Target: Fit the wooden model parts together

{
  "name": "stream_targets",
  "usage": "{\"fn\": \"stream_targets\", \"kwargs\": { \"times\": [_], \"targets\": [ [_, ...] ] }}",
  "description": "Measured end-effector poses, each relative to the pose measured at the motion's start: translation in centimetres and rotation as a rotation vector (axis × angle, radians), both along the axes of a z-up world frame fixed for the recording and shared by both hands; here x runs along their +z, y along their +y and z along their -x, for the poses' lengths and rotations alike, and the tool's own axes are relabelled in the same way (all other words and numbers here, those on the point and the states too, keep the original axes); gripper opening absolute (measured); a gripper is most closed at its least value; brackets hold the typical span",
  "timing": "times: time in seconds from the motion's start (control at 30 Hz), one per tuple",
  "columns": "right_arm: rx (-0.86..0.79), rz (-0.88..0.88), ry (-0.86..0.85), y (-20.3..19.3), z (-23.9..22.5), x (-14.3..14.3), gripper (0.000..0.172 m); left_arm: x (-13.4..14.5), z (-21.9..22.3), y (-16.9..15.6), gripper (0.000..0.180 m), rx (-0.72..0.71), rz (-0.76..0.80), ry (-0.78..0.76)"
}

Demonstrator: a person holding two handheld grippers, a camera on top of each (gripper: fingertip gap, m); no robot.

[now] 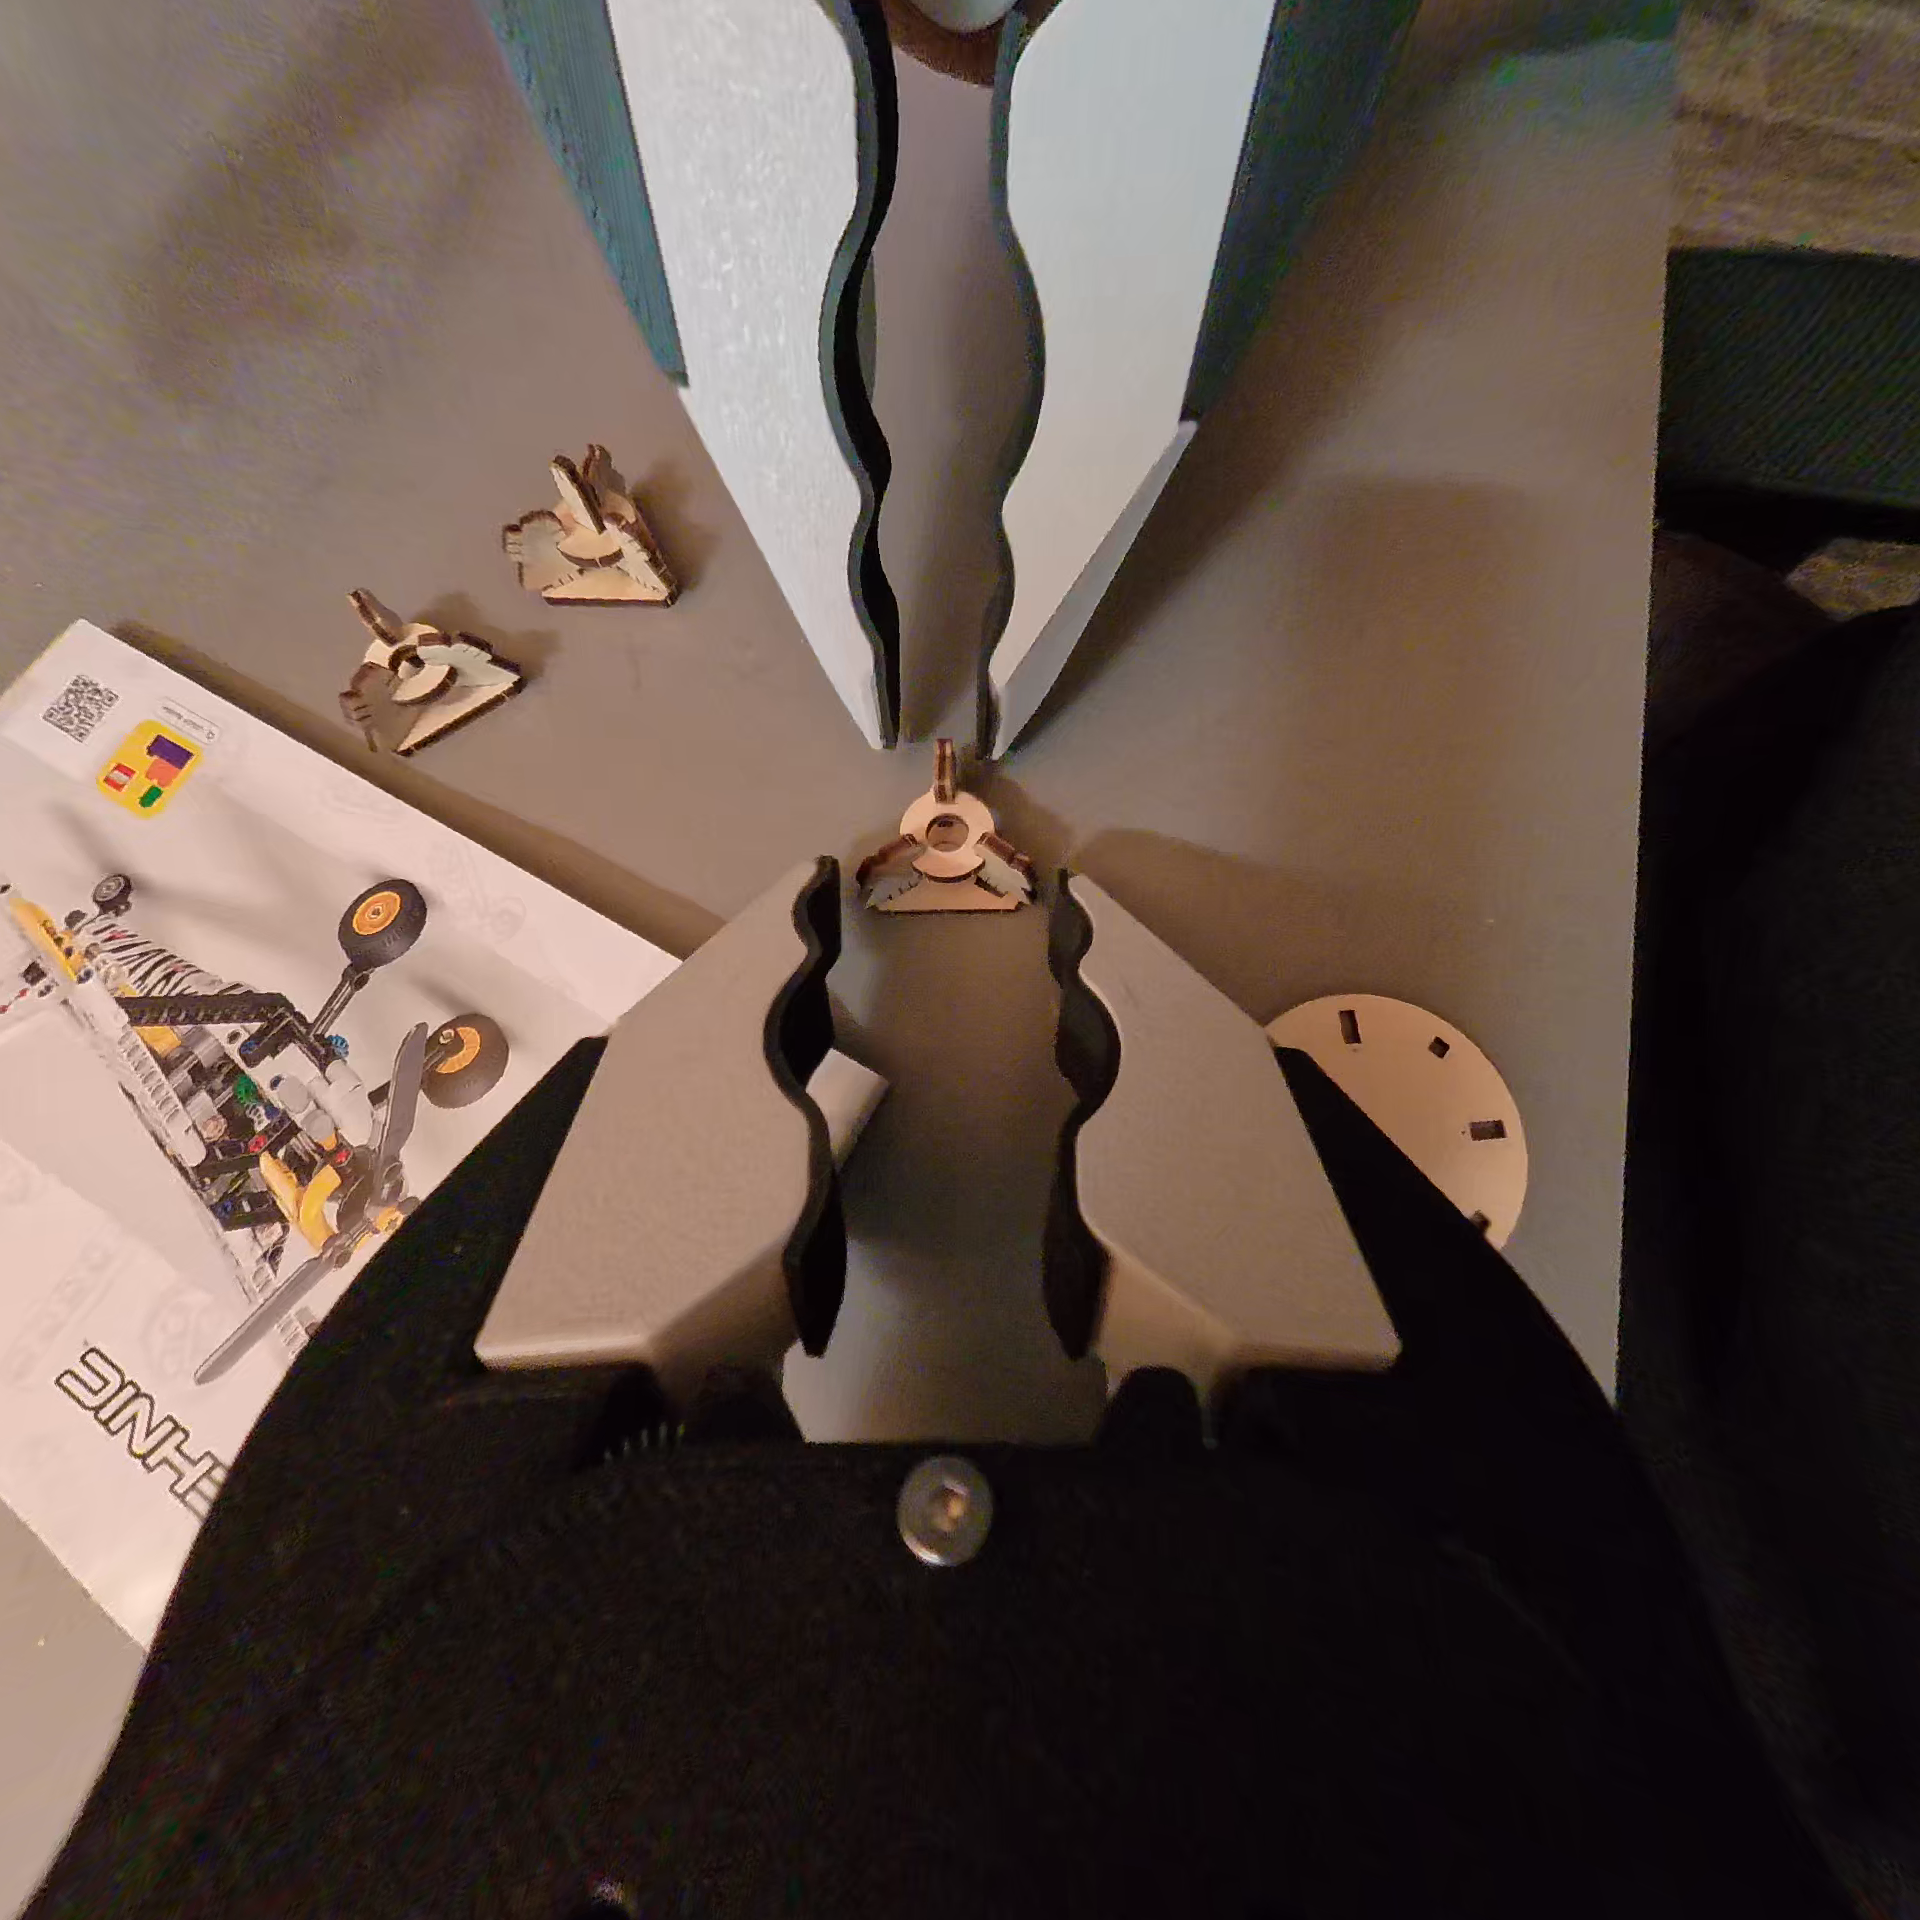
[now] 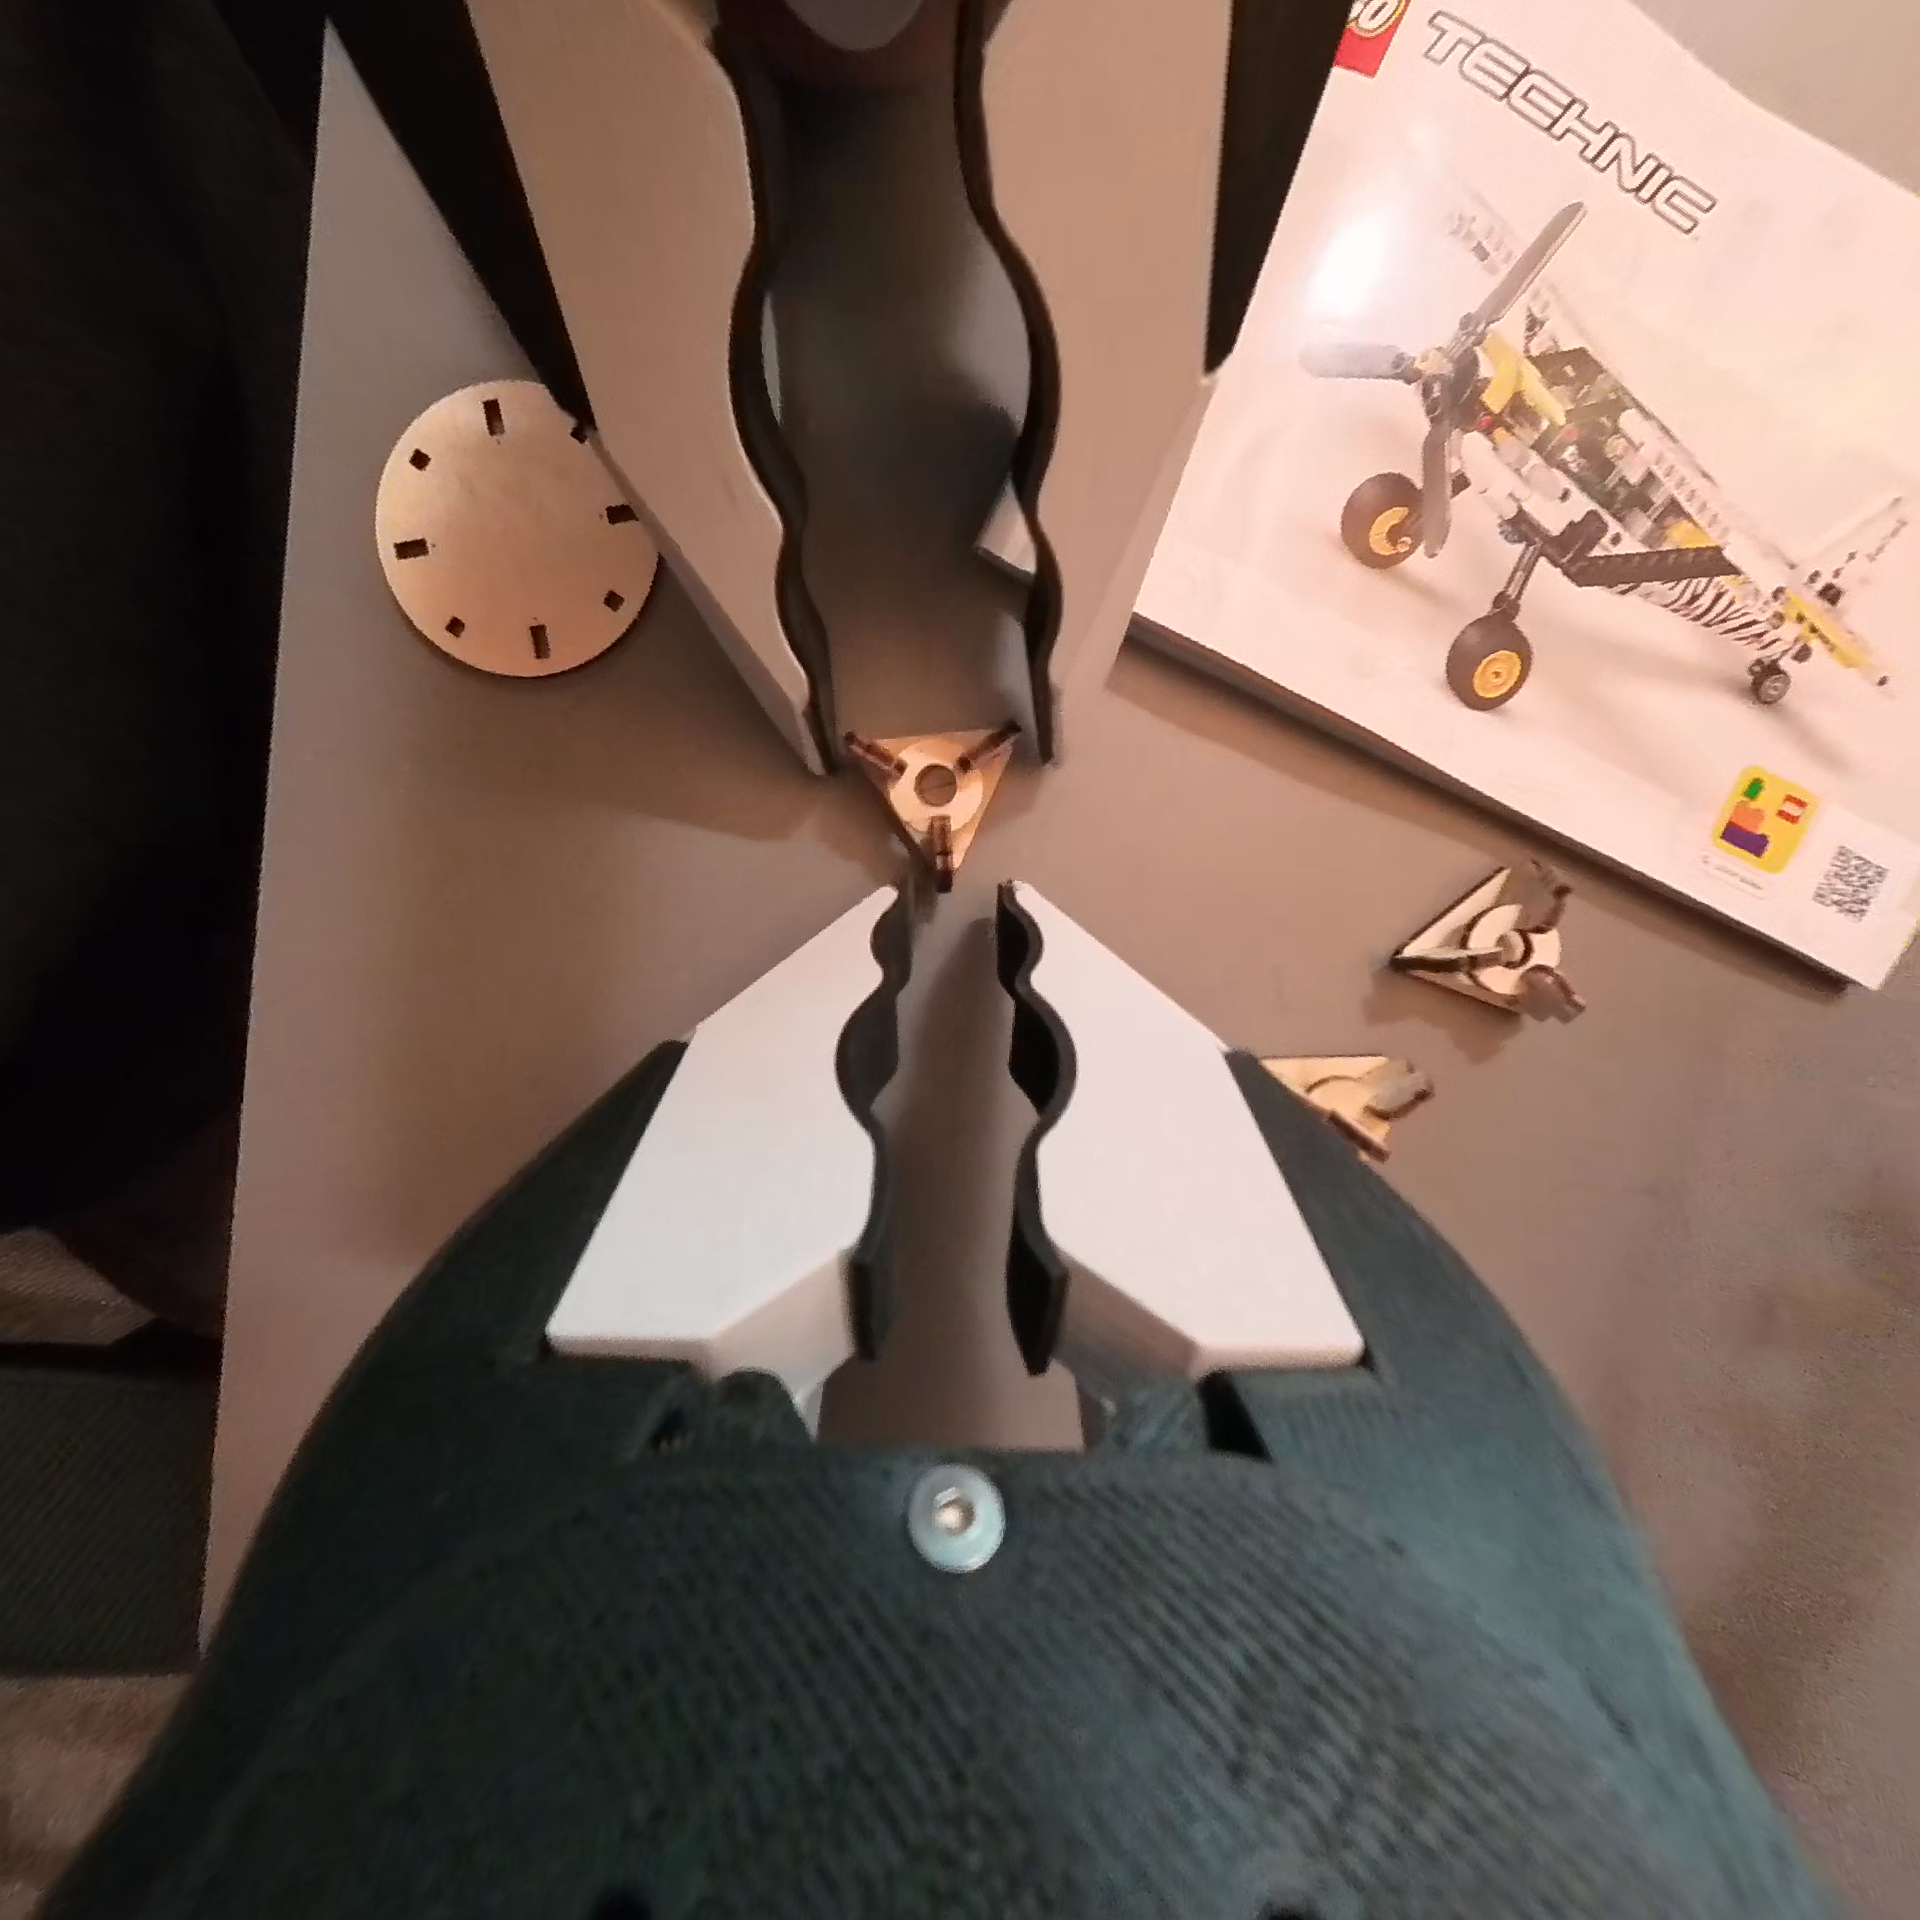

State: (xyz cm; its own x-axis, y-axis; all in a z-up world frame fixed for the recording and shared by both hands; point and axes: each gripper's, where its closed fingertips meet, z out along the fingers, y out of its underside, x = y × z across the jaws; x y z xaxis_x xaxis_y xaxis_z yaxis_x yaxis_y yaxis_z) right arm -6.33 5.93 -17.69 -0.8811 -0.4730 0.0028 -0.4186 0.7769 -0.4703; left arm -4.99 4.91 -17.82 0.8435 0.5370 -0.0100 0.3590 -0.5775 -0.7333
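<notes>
small triangular wooden piece (image 1: pixel 943 854) is lying flat on the grey table (image 1: pixel 1351 644), directly between the two grippers, which are facing each other tip to tip. it is carrying a ring with a round hole on top and three thin fins, one at each corner.

left gripper (image 1: pixel 943 888) is sitting with jaws spread wide; in the right wrist view its two tips are flanking the piece's two far corners, but pad contact cannot be told. nothing is clamped.

right gripper (image 2: pixel 948 899) is sitting with jaws parted by a narrow gap, tips just short of the piece's third corner. the upright fin there is pointing toward that gap, just beside the left fingertip (image 2: pixel 888 914); the pads are not pressing on it.

in the left wrist view, two more wooden triangular pieces (image 1: pixel 587 545) (image 1: pixel 426 675) are lying to the left, well apart from the grippers. an instruction booklet (image 1: pixel 208 987) with a model plane on its cover is lying near left, partly under the left gripper's body. a pale wooden disc (image 1: pixel 1423 1101) with small rectangular slots is lying to the right, partly hidden by the same gripper.
</notes>
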Motion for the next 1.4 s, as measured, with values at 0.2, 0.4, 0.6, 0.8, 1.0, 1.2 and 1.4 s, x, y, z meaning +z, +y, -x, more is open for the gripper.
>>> {"fn": "stream_targets", "kwargs": {
  "times": [0.2,0.4,0.6,0.8,1.0,1.2,1.4],
  "targets": [
    [-0.029,0.030,0.007,0.3,0.2,0.6,0.016,1.1,-0.3,-0.3,0.046,0.003,-0.067,-0.013],
    [-0.107,0.136,0.028,-0.2,1.2,2.4,0.022,4.9,0.8,-3.8,0.048,0.109,-0.232,0.006],
    [-0.172,0.311,0.225,-2.0,3.8,4.4,0.023,3.5,1.3,-8.5,0.053,0.220,-0.086,0.052],
    [-0.304,0.714,0.384,-5.9,7.4,9.6,0.014,1.1,0.1,-7.6,0.055,0.142,0.026,0.013],
    [-0.293,0.721,0.368,-6.8,6.5,8.0,0.014,-0.1,0.5,-7.1,0.059,0.130,0.152,0.087],
    [-0.300,0.750,0.240,-6.8,5.7,7.7,0.011,-0.3,-0.2,-6.2,0.014,0.061,0.173,0.133],
    [-0.309,0.781,0.197,-6.2,5.9,8.1,0.013,1.1,0.3,-6.7,0.009,0.091,0.199,0.231]
  ]
}}
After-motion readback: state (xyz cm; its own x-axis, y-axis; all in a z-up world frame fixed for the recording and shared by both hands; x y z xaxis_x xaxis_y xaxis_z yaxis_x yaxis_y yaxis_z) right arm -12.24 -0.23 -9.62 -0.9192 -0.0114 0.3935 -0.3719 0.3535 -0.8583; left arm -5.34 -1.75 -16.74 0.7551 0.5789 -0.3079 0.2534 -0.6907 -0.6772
